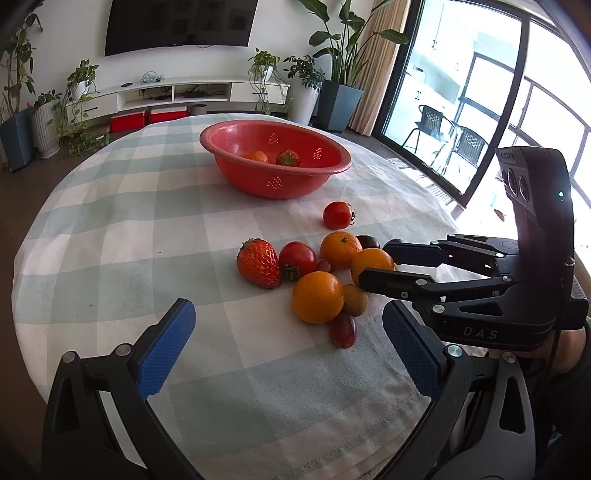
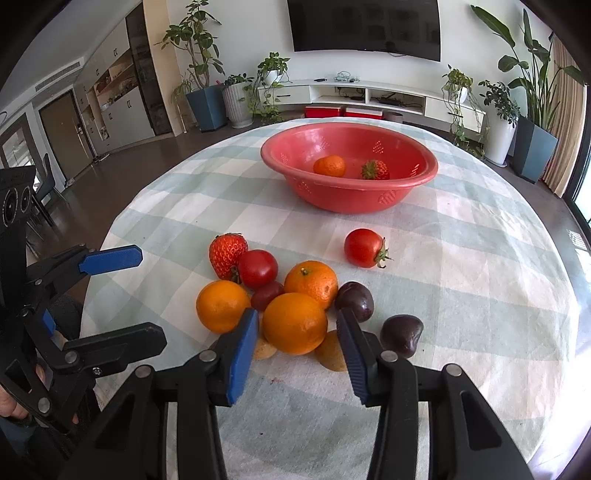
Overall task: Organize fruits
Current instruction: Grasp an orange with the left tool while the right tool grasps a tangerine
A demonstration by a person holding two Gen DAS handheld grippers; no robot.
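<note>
Right wrist view, lower centre: right gripper (image 2: pixel 297 341), jaws spread, one blue pad on each side of an orange (image 2: pixel 294 323); whether the pads touch it cannot be told.

Same view, fruit cluster at centre on the checked tablecloth (image 2: pixel 461 266):
- second orange (image 2: pixel 222 311), to the left of the first;
- mandarin (image 2: pixel 311 283) with a green stem, just behind the first orange;
- strawberry (image 2: pixel 226 254), upper left of the cluster, touching a red tomato (image 2: pixel 257 268);
- small dark-red grape tomato (image 2: pixel 266 294), between the oranges;
- two dark plums, one (image 2: pixel 355 300) beside the right pad, one (image 2: pixel 402 335) further right;
- lone tomato (image 2: pixel 365 247), apart, to the upper right.

Upper centre: red bowl (image 2: pixel 349 199), holding a mandarin (image 2: pixel 330 165) and a strawberry (image 2: pixel 375 170).

Left wrist view, bottom: left gripper (image 1: pixel 288 339), jaws released wide, grasping nothing, over bare cloth short of the cluster.

Backdrop: wall television (image 2: pixel 364 26), white cabinet (image 2: pixel 369 94), potted plants (image 2: pixel 201 74).
</note>
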